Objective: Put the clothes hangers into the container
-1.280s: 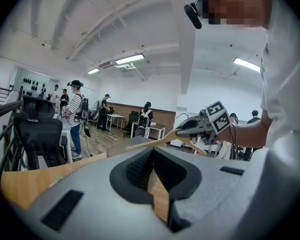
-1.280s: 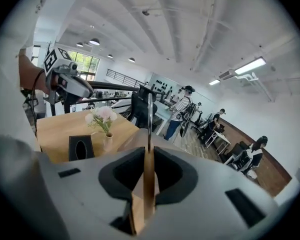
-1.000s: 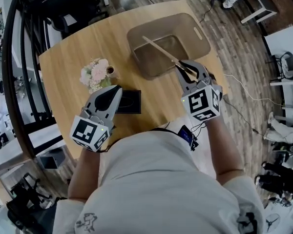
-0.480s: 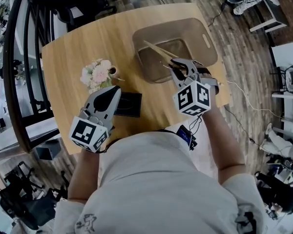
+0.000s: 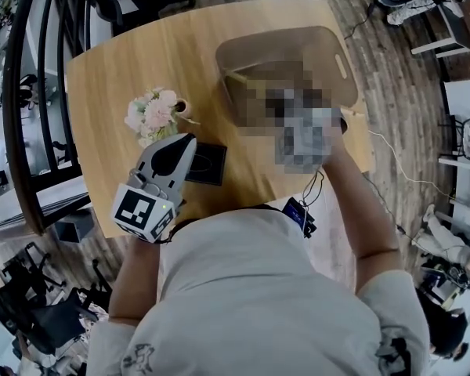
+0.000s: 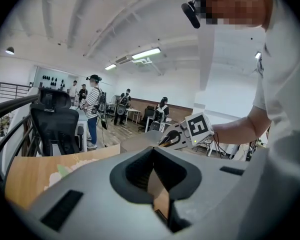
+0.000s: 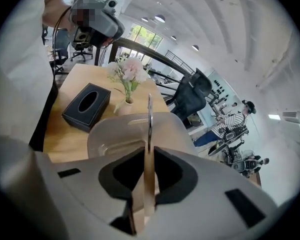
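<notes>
person [image 5: 251,304]: in a pale T-shirt, bent over a rounded wooden worktop [image 5: 125,61] with 1 gripper in each hand
right gripper [image 7: 149,164]: at the far right, its jaws clamped on the wooden body of a clothes hanger [image 7: 149,124], whose thin metal hook stem runs straight out past the jaw tips
clothes hanger: held over the open top of the container [image 5: 298,41]; in the head view 1 tan end shows inside the tub's left side; whether it touches the bottom cannot be told
container: a translucent brownish tub with rounded corners and a slot handle in its right rim, standing on the far right part of the worktop
left gripper [image 5: 186,143]: at the near left, jaws together with nothing between them, tips over the left edge of the tissue box [image 5: 207,163], marker cube turned toward the person
tissue box: black, lying flat near the middle of the worktop, left of the container and apart from it
flowers [image 5: 150,116]: a pink and white bunch in a small vase [image 5: 178,108], just beyond the tissue box on its far left
background: an open white hall with a black office chair [image 7: 190,96], a dark curved railing [image 5: 23,92] left of the worktop and several people [image 6: 92,104] standing well away
</notes>
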Tool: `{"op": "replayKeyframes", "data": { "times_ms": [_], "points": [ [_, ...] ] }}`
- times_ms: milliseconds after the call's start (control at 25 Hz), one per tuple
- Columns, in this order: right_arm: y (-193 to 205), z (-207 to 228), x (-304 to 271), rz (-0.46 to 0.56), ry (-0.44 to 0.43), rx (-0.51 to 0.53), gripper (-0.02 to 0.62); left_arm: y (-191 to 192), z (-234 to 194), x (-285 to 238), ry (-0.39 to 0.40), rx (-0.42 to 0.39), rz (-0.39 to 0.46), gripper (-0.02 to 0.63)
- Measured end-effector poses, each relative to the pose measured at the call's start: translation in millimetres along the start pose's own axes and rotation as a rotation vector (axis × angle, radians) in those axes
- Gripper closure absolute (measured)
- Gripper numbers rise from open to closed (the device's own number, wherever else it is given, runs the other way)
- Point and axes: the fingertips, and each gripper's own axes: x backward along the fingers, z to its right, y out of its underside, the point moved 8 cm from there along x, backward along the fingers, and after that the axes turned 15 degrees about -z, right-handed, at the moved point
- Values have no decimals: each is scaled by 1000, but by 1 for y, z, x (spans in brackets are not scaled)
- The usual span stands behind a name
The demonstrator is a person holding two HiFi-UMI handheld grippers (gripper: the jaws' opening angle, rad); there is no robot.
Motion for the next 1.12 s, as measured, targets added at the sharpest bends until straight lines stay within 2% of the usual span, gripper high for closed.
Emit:
{"op": "replayKeyframes", "data": {
  "times_ms": [480, 800, 1120],
  "points": [
    [6, -3, -41, -4, -57, 98, 534, 10, 5, -11, -28, 31, -28, 599],
    [4, 3, -46, 9, -61, 88, 529, 15, 6, -11, -41, 46, -46, 600],
    [3, -9, -43, 13, -97, 63, 456, 17, 9, -11, -38, 37, -43, 600]
  ]
}}
